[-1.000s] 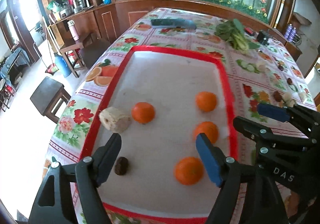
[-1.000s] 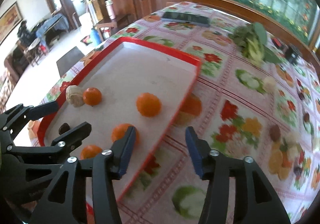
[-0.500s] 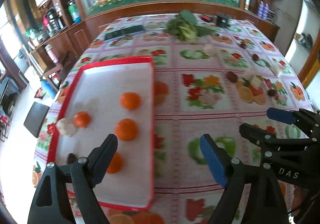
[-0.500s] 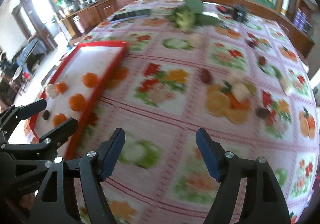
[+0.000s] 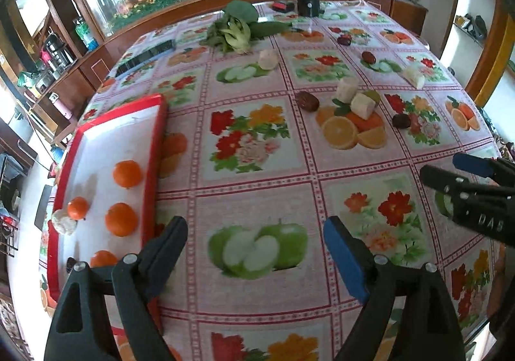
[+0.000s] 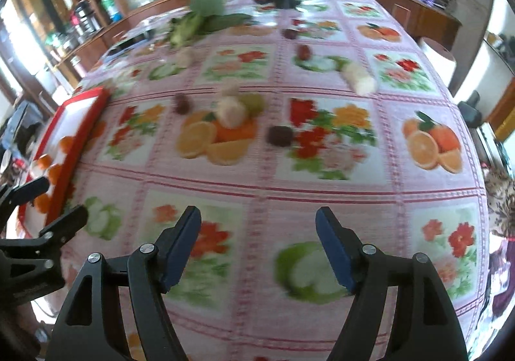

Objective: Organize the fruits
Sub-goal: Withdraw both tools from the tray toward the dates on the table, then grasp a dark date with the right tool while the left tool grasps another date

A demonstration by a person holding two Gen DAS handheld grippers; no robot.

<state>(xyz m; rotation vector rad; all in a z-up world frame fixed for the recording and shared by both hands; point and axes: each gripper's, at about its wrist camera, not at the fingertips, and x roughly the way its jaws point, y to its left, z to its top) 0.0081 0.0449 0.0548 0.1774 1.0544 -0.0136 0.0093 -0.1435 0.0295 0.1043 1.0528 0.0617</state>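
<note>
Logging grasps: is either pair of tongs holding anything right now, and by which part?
Nothing is held. The left tongs and right tongs are both open and empty.

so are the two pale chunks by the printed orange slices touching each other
Touching. The left wrist view shows the upper pale chunk and the lower pale chunk meeting edge to edge, no tablecloth showing between them; the right wrist view is too blurred to help.

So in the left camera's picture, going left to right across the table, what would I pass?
Red tray holding oranges → leafy greens → dark date → pale root chunks → another date → the other hand-held gripper.
</note>
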